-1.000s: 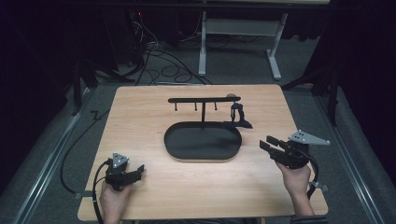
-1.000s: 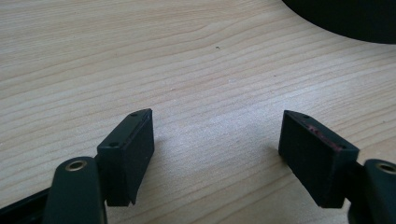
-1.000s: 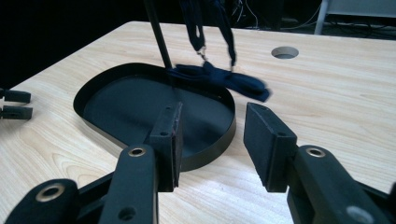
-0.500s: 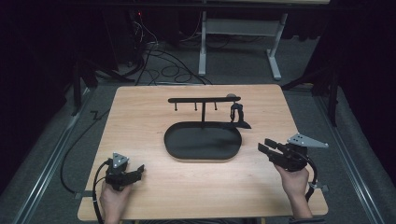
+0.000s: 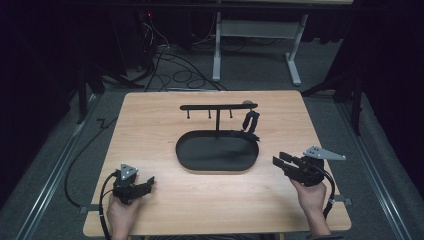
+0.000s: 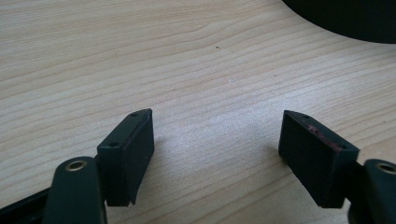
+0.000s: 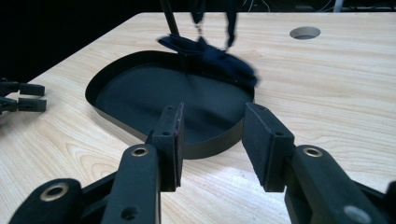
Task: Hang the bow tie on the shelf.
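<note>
Looking down from the high view, found the left gripper (image 5: 150, 182) low over the near left part of the wooden table (image 5: 150, 125), held in the person's left hand (image 5: 122, 212). Saw its jaws spread wide in the left gripper view (image 6: 217, 154), released, with bare wood grain between the pads and nothing grasped. Caught the edge of the black oval tray (image 6: 345, 18) at the top right corner of that view, well apart from the jaws.

Found the right gripper (image 5: 278, 159) on the near right side, carried in the right hand (image 5: 311, 195) and pointed toward the tray (image 5: 215, 155), just beside its right end without touching it. Saw those jaws parted too in the right gripper view (image 7: 212, 140), clenched on nothing, with the tray's near wall (image 7: 205, 144) showing through the gap.

Placed the tray at the middle of the table, between the two grippers and a little farther back. Noted a thin black rack (image 5: 218, 106) rising from the tray's far edge, with a dark strap-like piece (image 5: 250, 122) hanging from the bar's right end down to the rim; too blurred in the right gripper view (image 7: 210, 53) to tell what it was. Spotted a round hole (image 7: 305, 32) in the tabletop beyond the tray.
</note>
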Action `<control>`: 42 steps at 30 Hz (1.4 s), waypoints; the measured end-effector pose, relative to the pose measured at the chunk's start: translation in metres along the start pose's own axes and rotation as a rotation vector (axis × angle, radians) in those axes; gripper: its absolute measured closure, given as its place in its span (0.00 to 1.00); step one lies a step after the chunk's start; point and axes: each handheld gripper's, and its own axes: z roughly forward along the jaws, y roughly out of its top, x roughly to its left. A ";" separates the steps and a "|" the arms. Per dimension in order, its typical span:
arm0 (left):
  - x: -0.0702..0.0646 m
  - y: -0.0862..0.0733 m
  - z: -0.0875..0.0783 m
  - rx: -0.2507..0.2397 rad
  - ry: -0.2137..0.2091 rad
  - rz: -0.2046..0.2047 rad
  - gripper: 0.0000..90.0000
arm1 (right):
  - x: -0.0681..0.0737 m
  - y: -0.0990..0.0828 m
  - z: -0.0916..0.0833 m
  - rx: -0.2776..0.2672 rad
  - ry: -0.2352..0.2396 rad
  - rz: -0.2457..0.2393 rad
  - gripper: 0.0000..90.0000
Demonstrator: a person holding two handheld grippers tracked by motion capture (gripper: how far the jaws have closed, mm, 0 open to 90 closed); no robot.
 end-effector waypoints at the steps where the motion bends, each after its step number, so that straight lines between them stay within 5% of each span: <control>1: 0.000 0.000 0.000 -0.002 0.001 -0.001 0.30 | 0.000 -0.001 0.001 0.002 0.002 0.004 0.68; 42: 0.000 0.000 0.000 0.000 -0.002 -0.001 0.30 | 0.013 -0.029 0.042 0.122 -0.006 -0.036 0.68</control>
